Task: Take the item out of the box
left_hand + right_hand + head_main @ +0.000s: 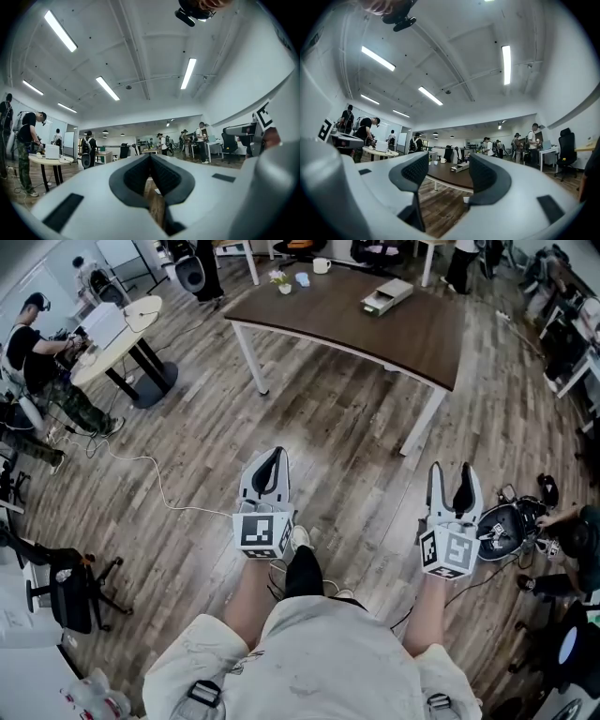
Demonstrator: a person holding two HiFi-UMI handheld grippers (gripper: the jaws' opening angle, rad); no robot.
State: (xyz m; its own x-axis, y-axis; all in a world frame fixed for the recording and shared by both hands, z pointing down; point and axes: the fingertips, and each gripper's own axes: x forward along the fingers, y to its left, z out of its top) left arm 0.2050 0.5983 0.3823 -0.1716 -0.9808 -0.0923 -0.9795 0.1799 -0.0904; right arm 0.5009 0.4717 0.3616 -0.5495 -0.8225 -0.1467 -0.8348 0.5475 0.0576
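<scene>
Far left: person [37, 348] seated by round white table [117, 329]. Left gripper [272, 457] held low over wood floor [187, 446]; jaws pressed together, nothing between them. Ahead, well apart from both grippers: dark brown table [347, 329]. Box [385, 296] lies on table's far part. Blue cup [302, 279] and white mug [322, 265] stand to box's left, near far edge. Item inside box not discernible. Right gripper [451, 472] also over floor; jaws spread wide, empty, pointing toward table and box. Neither gripper touches box.
</scene>
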